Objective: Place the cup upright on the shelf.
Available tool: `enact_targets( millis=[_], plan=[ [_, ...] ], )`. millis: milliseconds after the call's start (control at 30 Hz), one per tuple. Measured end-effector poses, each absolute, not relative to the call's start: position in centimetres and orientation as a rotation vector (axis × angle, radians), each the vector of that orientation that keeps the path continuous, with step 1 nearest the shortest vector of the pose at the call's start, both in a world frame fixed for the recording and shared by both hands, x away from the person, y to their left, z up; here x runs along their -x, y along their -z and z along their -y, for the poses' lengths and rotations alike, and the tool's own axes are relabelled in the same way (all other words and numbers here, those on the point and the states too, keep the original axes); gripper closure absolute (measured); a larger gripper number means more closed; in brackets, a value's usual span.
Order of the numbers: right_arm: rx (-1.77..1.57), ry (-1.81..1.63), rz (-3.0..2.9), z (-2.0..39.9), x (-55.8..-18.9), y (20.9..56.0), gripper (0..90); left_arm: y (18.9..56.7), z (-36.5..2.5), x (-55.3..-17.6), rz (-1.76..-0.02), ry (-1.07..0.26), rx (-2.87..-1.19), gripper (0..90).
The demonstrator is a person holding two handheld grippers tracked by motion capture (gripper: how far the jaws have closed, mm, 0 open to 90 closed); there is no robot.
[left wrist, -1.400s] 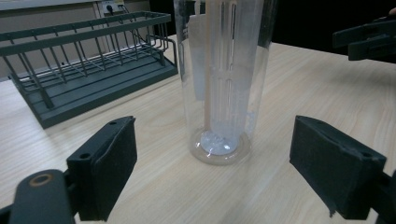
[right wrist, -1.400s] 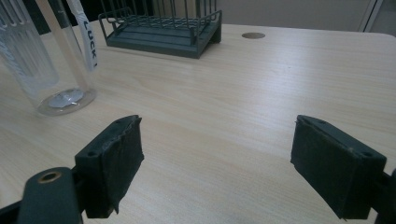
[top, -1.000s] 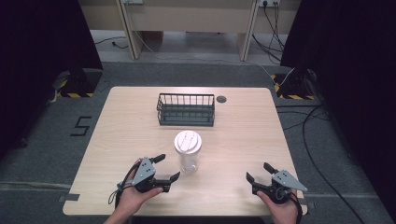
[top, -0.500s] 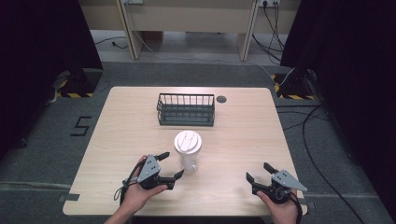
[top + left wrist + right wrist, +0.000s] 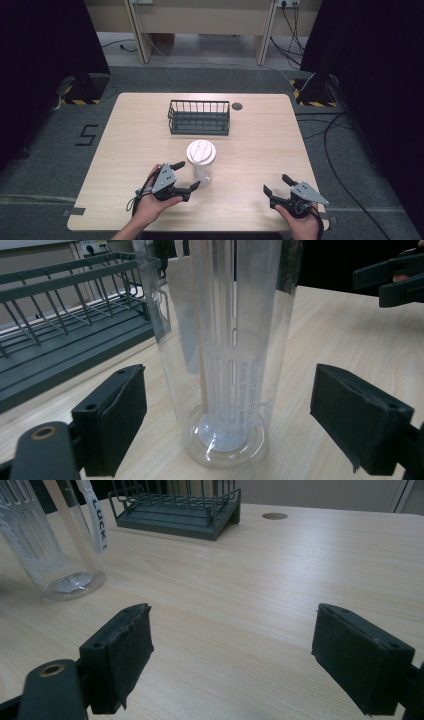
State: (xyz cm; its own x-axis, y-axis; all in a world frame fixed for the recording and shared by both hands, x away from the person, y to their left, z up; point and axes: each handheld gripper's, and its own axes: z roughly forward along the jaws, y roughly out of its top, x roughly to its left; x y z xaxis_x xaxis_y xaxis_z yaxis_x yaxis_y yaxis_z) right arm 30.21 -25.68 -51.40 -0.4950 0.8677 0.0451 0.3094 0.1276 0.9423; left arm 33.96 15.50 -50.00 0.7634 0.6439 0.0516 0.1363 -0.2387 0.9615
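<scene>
Near the middle of the pale wooden surface (image 5: 250,150) stands a clear plastic cup (image 5: 201,167) with a white lid (image 5: 201,151), upright, and I take it as my landmark. On the person's side of the cup, to its left, I have the left gripper (image 5: 188,176) with its jaws spread wide, one on each side of the cup's lower wall and neither touching it. From the left gripper view the cup (image 5: 220,350) rises between the two black pads, with small printed lettering low on its wall that is too faint for me to read. From the right gripper view, a white strip inside the cup (image 5: 55,540) carries dark letters that look like "LUCK".

Well to the right of the cup, near the surface's front edge, the right gripper (image 5: 278,186) rests in the person's hand with its jaws wide apart and nothing between them. Bare wood lies open between it and the cup.

Beyond the cup, toward the far edge, sits a dark wire rack (image 5: 199,117), apart from the cup. Just right of the rack is a round cable hole (image 5: 237,106). On the floor left of the surface I read a painted "5" (image 5: 87,135).
</scene>
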Motion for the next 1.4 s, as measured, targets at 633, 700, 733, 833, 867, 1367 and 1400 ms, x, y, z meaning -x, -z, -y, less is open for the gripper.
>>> enact_targets(
  millis=[633, 700, 733, 833, 867, 1367, 1400],
  plan=[
    [-1.134, -1.369, -1.882, 25.7, -30.3, 51.4, 16.8, 50.6, -13.5, -36.0, -0.632, -0.508, -1.77, 14.4],
    [-1.134, -1.369, -1.883, 25.7, -30.2, 51.4, 16.8, 50.6, -13.3, -36.1, -0.633, -0.511, -1.769, 14.3],
    [-1.134, -1.369, -1.883, 25.7, -30.2, 51.4, 16.8, 50.6, -13.3, -36.2, -0.635, -0.511, -1.768, 14.3],
    [-1.136, -1.368, -1.885, 25.7, -30.3, 51.4, 16.8, 50.5, -13.0, -36.4, -0.637, -0.51, -1.764, 14.3],
    [-1.136, -1.368, -1.886, 25.7, -30.3, 51.4, 16.8, 50.5, -12.9, -36.5, -0.638, -0.511, -1.764, 14.2],
    [-1.129, -1.368, -1.891, 25.7, -30.3, 51.4, 17.0, 50.8, -12.2, -36.9, -0.669, -0.521, -1.731, 16.7],
    [-1.13, -1.368, -1.892, 25.7, -30.3, 51.4, 17.0, 50.9, -12.2, -36.9, -0.668, -0.522, -1.728, 16.9]
  ],
)
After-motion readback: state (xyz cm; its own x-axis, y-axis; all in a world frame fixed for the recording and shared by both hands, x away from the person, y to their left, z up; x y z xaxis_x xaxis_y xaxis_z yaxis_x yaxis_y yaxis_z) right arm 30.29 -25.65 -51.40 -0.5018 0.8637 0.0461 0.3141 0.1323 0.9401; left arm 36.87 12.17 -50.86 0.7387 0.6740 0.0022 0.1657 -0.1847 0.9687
